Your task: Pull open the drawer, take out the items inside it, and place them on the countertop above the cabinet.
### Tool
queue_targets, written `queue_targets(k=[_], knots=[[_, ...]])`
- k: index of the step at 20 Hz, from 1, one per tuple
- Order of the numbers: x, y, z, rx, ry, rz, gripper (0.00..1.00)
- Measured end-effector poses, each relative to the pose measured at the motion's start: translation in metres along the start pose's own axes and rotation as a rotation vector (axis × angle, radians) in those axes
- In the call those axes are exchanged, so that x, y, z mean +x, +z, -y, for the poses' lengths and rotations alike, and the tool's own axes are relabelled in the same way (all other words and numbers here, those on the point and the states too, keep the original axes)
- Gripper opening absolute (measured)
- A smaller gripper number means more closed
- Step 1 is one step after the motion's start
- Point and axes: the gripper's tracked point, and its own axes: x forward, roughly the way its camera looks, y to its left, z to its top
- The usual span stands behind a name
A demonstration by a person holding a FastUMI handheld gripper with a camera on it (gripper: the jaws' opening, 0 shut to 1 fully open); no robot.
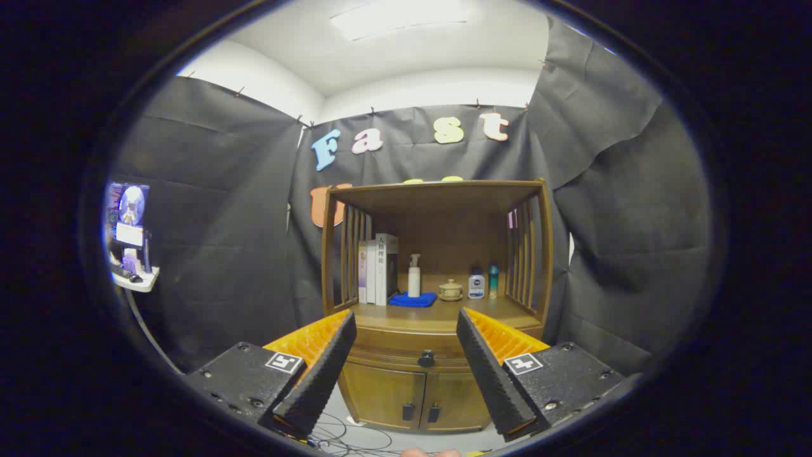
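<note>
Beyond the spread jaws, drawer (426, 354) sits closed.

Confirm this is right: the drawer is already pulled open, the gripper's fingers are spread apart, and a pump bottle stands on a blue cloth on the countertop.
Not quite: the gripper view shows the drawer closed, its knob flush. The gripper is spread open; the pump bottle stands on the blue cloth.

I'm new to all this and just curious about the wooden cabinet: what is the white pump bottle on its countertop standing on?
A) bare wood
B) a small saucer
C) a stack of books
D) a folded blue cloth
D: the white pump bottle stands on the folded blue cloth, right of the upright books, on the wooden cabinet beyond the open gripper.
</note>
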Motion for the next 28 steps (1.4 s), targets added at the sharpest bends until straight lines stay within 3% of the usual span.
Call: queue_targets(k=[15,28], knots=[[0.009,0.003,-0.010,0.026,-0.003,-0.003,1.00],[0.080,-0.067,-0.010,0.046,-0.041,-0.074,1.00]])
